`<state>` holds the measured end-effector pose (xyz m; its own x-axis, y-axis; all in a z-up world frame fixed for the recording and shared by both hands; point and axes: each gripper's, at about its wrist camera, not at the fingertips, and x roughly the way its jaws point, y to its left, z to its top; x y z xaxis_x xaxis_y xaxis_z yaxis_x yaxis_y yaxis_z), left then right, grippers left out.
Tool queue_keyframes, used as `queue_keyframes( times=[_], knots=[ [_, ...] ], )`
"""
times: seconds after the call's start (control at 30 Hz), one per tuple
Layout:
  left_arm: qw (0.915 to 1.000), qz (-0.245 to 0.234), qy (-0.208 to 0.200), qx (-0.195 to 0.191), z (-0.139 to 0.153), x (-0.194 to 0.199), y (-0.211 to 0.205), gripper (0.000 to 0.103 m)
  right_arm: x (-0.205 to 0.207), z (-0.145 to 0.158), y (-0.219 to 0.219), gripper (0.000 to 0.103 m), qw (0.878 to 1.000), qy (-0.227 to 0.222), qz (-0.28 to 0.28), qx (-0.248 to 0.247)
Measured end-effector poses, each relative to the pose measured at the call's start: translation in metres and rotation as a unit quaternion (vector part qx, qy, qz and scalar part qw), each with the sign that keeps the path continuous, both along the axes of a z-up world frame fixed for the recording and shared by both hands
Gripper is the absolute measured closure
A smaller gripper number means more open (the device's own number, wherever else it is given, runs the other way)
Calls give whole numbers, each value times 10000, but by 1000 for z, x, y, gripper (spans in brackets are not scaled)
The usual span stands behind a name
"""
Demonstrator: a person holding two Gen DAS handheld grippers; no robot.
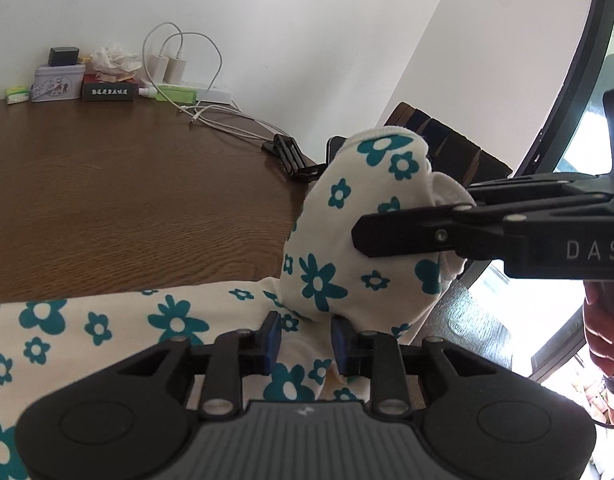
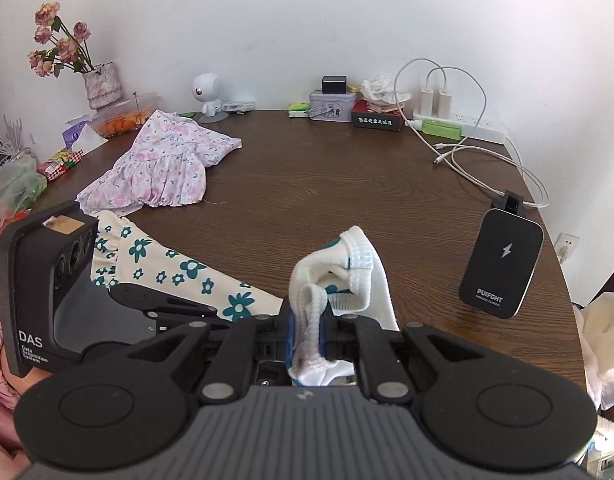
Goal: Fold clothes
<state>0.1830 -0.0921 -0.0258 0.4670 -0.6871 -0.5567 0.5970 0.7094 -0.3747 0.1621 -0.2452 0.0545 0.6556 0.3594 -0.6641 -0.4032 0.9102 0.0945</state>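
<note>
Cream garment with teal flowers (image 1: 107, 320), spread along the near edge of the brown tabletop (image 1: 127, 184), one end lifted clear of the wood. Left gripper (image 1: 307, 344) with blue pads (image 1: 273, 338) standing a little apart, cloth running between them; whether actually pinched, not clear from this angle. Right gripper (image 2: 307, 332) pressed together on a bunched, ribbed white hem (image 2: 313, 320), seen from the left wrist view reaching in from the right side, the raised fold ballooning just ahead of the left pads. Likely purpose of the two-point hold: keeping one part down while carrying the raised end over for a fold, though how far along the folding stands, not settled here. Elsewhere, toward the far left corner, a pink floral dress (image 2: 163, 168) lying loose and rumpled. Near the right edge, a black wireless charger (image 2: 503, 260) on its stand; chargers and white cables (image 2: 459, 92) along the far edge by the wall.
</note>
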Motion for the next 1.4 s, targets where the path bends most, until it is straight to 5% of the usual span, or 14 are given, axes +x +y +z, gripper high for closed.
queue_keyframes(
  times=[0.13,0.37,0.5,0.6,0.83,1.03,1.2,1.3,1.4],
  knots=[
    [9993,374,29,-75,7,-6,31,64,-2,-1,22,90,9998,23,196,17],
    [9917,1185,56,-502,22,-7,105,63,-5,-29,59,87,9989,126,449,-35],
    [9924,755,130,-967,43,0,117,63,-10,-44,79,83,9987,-74,441,-226],
    [9965,622,61,-546,47,4,102,63,-14,-52,92,77,9986,-161,445,-216],
    [9965,726,380,-141,18,22,89,66,-37,-42,87,35,9951,-278,933,177],
    [9973,649,344,-85,12,25,89,65,-71,-6,41,32,9913,-620,1050,504],
    [9993,265,-49,278,23,16,78,47,-60,-23,7,30,9970,-538,543,-78],
    [9980,-10,-230,596,31,17,67,47,-57,-45,12,31,9949,-435,745,-523],
    [9982,-289,-270,447,46,20,66,47,-64,-56,26,32,9850,-759,960,-1219]
  ],
)
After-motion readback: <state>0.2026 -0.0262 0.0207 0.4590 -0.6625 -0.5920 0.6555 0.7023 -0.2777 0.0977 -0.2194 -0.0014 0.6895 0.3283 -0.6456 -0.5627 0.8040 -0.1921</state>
